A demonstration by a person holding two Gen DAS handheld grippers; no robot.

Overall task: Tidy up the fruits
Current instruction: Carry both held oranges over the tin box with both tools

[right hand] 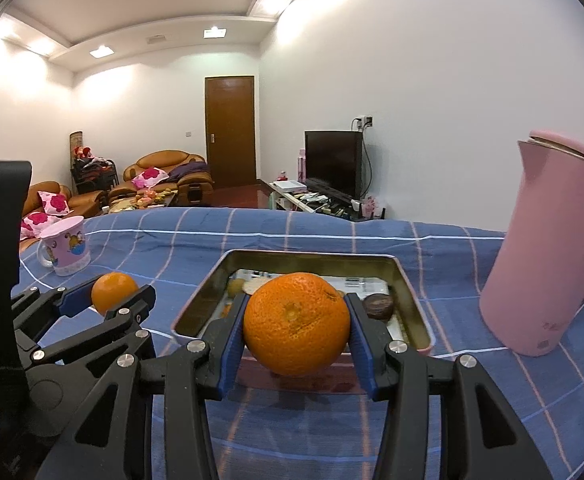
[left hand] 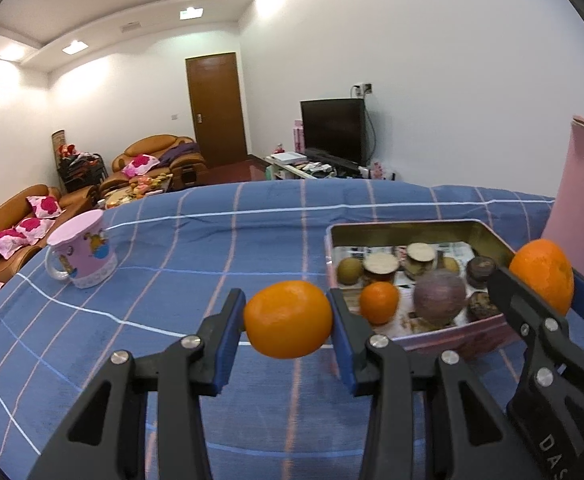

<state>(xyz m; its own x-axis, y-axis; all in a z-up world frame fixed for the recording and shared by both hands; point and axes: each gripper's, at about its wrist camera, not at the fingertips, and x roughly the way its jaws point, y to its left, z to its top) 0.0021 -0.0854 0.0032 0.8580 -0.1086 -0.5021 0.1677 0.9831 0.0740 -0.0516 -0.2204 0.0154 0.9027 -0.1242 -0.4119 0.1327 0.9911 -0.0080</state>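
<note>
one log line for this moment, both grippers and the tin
left gripper: shut on small orange | right gripper: shut on large orange | tin: open, fruit inside | oranges: not yet in tin

The only lettering I can read is "DAS", white capitals on the black body of the right gripper [left hand: 539,292], cut off by the left wrist view's edge.

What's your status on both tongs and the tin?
Left tongs shut on smooth orange mandarin. Right tongs shut on larger dimpled orange. Open rectangular metal tin ahead, partly filled. Nothing blocking.
</note>
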